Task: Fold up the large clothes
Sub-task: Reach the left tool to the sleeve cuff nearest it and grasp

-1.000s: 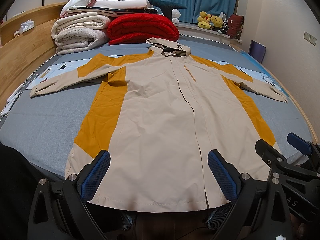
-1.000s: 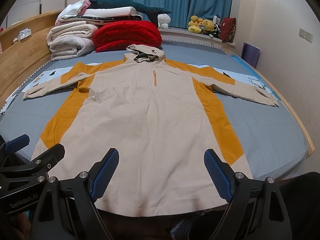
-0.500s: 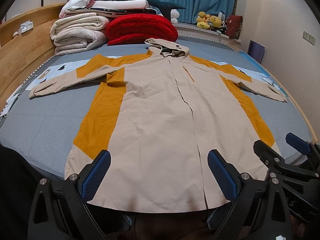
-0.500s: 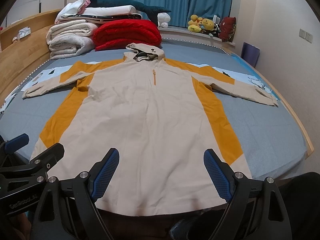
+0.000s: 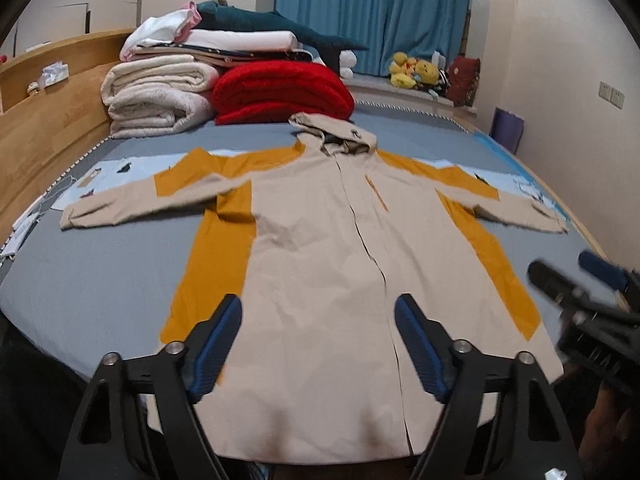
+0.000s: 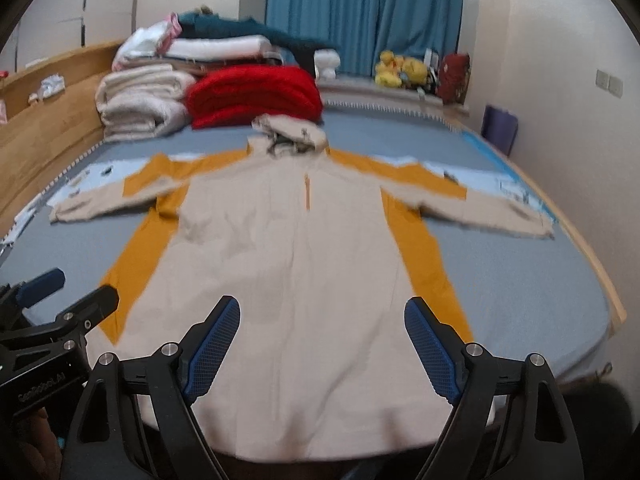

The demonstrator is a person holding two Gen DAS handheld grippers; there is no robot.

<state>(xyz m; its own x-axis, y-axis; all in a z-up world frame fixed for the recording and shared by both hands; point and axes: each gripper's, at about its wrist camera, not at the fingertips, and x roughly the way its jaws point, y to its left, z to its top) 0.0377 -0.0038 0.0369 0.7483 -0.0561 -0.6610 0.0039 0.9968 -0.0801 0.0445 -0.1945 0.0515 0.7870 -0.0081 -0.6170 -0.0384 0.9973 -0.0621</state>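
1. While both claws hover above the near hem, the beige and mustard hooded jacket [image 5: 320, 248] lies face up and spread flat on the grey-blue bed [image 5: 92, 280], its sleeves stretched out to either side.
2. Seen from the left gripper [image 5: 318, 344], the jacket's front closure runs away from the claw just inside its right finger, and the hood [image 5: 334, 132] sits far ahead, at the top of the garment.
3. That left claw is closing, yet its blue pads [image 5: 216, 344] stand apart with only air between them; no cloth is caught.
4. The right gripper [image 6: 322, 344] is spread wide and pinches nothing; the beige front panel lies below and ahead of it.
5. From the right claw, the short orange zip [image 6: 307, 194] lies straight ahead, below the hood.
6. Each claw shows at the edge of the other's view: the right one at the far right of the left camera, the left one at the far left of the right camera.
7. Beyond the hood, ahead of both claws, a folded red blanket [image 5: 280, 92] rests beside a stack of pale folded bedding [image 5: 160, 100].
8. Further back hang blue curtains [image 5: 372, 12], with yellow plush toys [image 5: 412, 74] on the ledge under them.
9. A wooden headboard [image 5: 44, 120] runs along the left of the bed.
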